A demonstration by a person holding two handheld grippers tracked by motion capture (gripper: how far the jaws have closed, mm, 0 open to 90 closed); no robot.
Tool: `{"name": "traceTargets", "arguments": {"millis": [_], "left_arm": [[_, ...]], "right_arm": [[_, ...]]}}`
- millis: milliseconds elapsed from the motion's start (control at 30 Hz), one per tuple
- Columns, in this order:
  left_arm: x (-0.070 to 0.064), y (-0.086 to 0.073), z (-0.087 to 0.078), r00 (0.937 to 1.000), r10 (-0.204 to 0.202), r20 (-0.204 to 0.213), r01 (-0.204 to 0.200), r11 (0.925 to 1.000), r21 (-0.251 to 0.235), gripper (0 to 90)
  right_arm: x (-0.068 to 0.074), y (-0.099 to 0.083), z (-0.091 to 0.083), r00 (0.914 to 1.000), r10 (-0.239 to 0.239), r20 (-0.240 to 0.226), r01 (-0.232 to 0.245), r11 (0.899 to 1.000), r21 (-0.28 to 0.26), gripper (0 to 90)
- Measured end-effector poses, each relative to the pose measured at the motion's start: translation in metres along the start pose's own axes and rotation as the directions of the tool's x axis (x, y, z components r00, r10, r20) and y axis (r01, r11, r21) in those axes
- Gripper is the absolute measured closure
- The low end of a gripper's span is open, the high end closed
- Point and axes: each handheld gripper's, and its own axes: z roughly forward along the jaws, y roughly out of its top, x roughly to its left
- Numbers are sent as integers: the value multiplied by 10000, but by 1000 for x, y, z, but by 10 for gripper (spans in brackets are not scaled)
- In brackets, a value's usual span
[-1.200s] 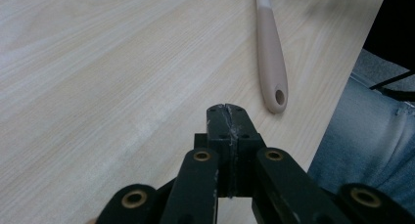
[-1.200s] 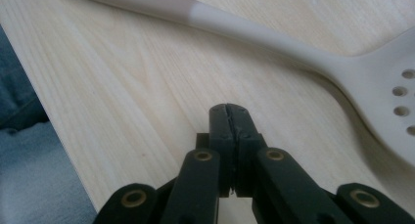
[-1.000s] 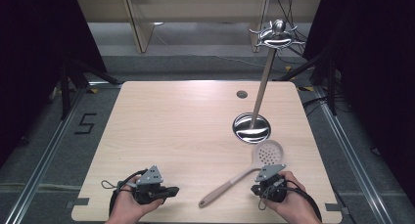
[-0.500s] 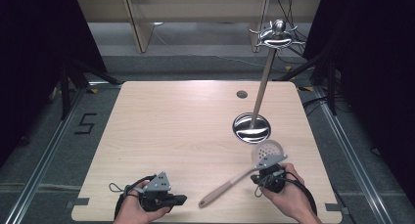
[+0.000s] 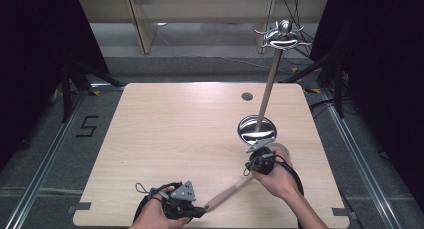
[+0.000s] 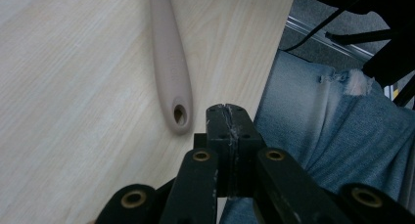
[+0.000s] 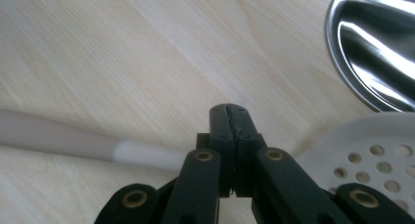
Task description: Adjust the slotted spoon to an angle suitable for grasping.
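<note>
A skimmer spoon lies slantwise on the wooden table point(image 5: 170, 134): beige handle point(image 5: 225, 194), white perforated head point(image 7: 377, 155) near the right hand. My left gripper point(image 5: 201, 209) is shut and empty at the table's near edge. Its tips point(image 6: 227, 111) sit just right of the handle's holed end point(image 6: 179, 114), apart from it. My right gripper point(image 5: 255, 161) is also shut, with nothing in it. It hovers over the spoon's white neck point(image 7: 147, 155), where handle point(image 7: 49, 135) meets head. Whether it touches the neck I cannot tell.
A steel stand has its round shiny base point(image 5: 257, 129) just beyond the right gripper, and a pole point(image 5: 269, 84) rises to hooks point(image 5: 283, 35) on top. A cable hole point(image 5: 246, 96) is farther back. The person's jeans point(image 6: 318, 131) lie past the table's near edge.
The left gripper slid right along the near edge to the handle's end. The right gripper moved forward and left, over the spoon's neck, closer to the stand's base.
</note>
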Motion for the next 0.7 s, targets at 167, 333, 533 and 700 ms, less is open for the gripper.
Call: {"name": "traceTargets", "arguments": {"millis": [167,333,533,700], "left_arm": [[-4,6,10,9997,166,156,-169,9997,199,886],[-6,9,19,9994,338,26,-339,9987,391,886],[-8,12,30,9989,463,19,-463,9964,704,886],[-10,15,36,9967,807,24,-805,9912,1046,887]], "right_arm": [[3,5,10,9998,-174,67,173,9998,109,900],[6,4,13,10000,71,-13,-71,9990,431,896],[7,2,18,10000,-42,-47,45,9987,499,887],[7,2,21,9999,11,-110,-3,9974,727,876]]}}
